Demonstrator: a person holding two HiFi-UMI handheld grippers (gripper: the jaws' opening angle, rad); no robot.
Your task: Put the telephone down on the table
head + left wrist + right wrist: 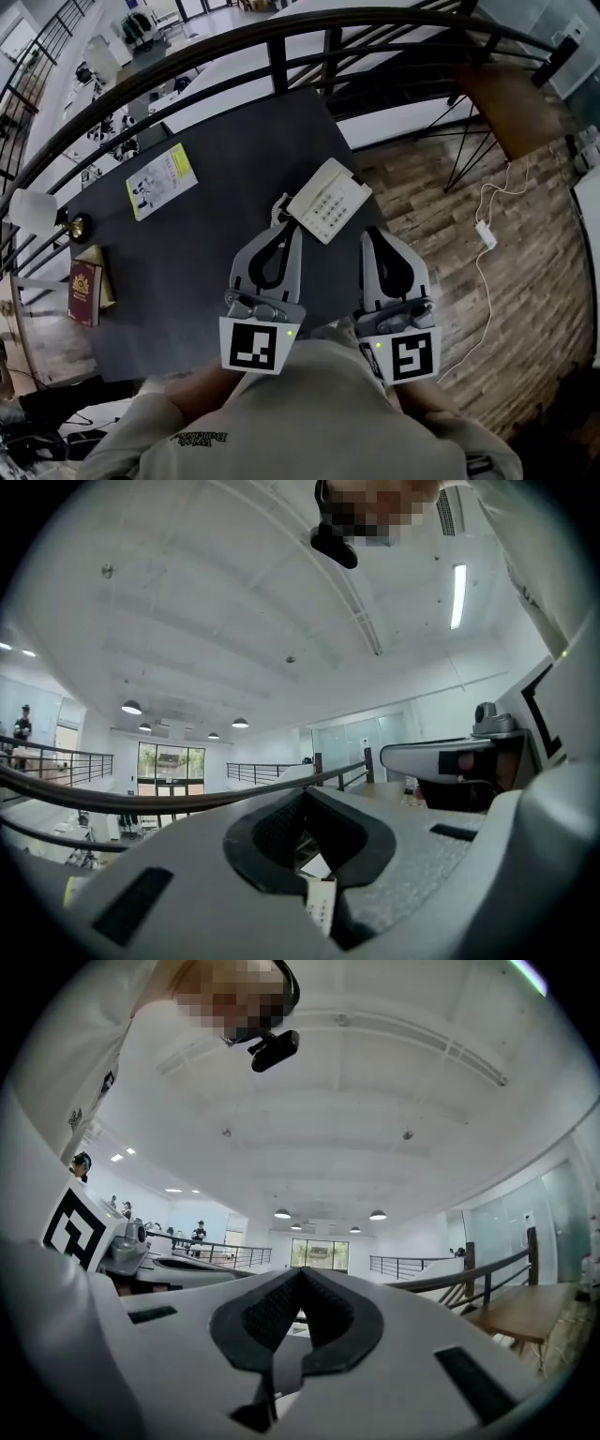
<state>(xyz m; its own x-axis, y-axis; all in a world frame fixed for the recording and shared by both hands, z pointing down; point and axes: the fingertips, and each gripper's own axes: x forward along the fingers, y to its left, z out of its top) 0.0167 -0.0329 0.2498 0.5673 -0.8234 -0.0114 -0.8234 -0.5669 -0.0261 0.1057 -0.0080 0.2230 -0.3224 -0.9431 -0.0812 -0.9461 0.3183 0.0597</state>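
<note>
Cream telephone (328,200) (keypad up) lies on table (216,159); left tool (290,228), right tool (372,232) closed.

The cream push-button telephone (328,200) lies flat on the dark table (206,253), keypad up. It sits diagonally near the table's right edge, with its coiled cord (278,208) at its left.
</note>
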